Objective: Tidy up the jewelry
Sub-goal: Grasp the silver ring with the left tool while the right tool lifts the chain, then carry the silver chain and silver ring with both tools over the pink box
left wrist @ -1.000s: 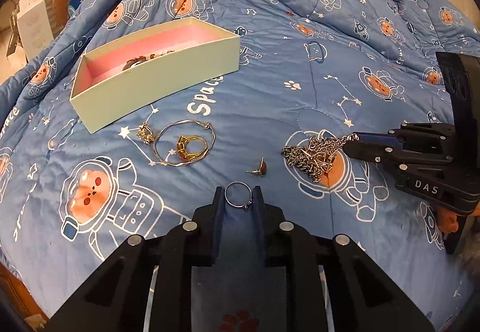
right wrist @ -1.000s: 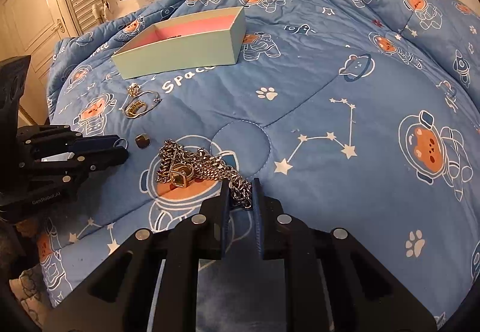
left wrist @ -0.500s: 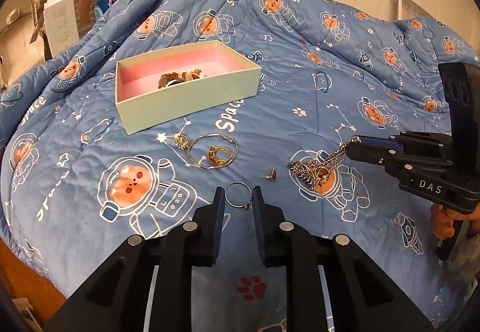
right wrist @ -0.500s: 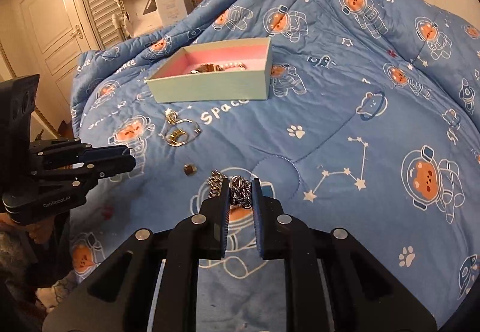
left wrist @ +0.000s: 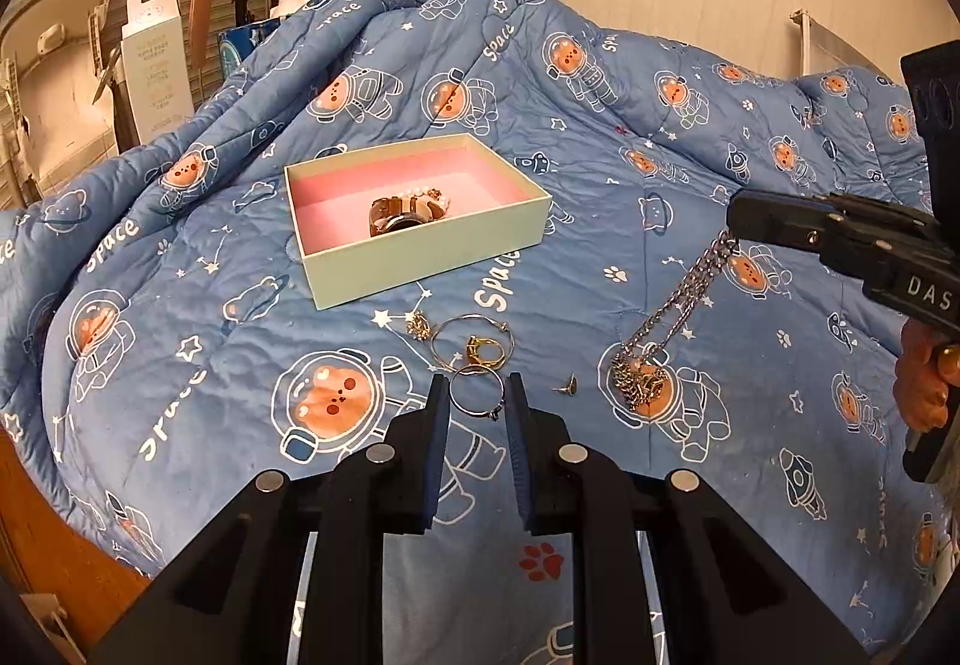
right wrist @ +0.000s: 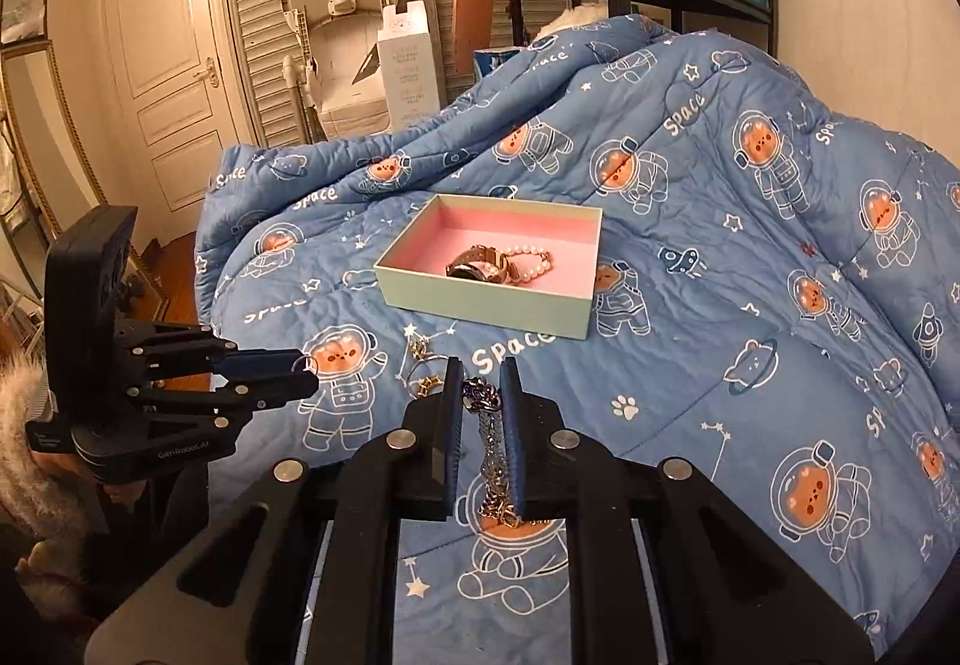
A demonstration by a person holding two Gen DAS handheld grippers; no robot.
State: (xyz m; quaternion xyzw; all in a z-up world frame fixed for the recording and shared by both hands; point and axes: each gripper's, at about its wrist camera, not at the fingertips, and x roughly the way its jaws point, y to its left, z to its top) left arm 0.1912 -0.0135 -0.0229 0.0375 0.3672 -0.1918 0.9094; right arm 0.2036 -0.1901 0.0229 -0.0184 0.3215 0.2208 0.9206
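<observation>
Both hands are up off the quilt [left wrist: 180, 305] now; the left gripper [left wrist: 477, 401] is clamped on a thin ring [left wrist: 477, 395], the right gripper [right wrist: 482, 401] clenched on the chain [left wrist: 666, 329], whose tail trails on the fabric. The box [left wrist: 420, 269] sits at twelve o'clock, watch [right wrist: 480, 264] and pearls inside; the drop looks next.
</observation>
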